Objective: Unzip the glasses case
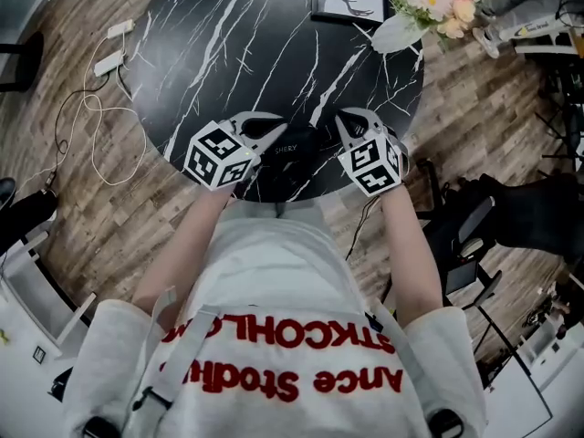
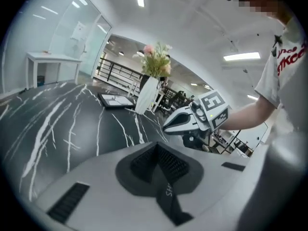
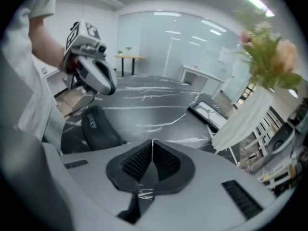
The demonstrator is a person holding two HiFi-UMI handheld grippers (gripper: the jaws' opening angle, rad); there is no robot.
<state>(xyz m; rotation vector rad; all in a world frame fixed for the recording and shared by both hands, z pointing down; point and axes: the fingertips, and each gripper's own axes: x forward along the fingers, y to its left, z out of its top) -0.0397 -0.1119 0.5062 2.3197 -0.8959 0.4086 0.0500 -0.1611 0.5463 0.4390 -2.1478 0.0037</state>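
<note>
Both pairs of jaws are pressed together with nothing between them. The left gripper (image 2: 156, 147) and the right gripper (image 3: 152, 144) flank the black glasses case (image 1: 290, 161). It lies between them at the near edge of the dark marble table (image 1: 255, 44), seemingly zipped. A vase of flowers (image 1: 406, 26) stands at the far rim.

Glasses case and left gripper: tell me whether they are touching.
Apart. The right gripper view shows the left gripper hanging above the glasses case, with a gap between its tip and the case.
</note>
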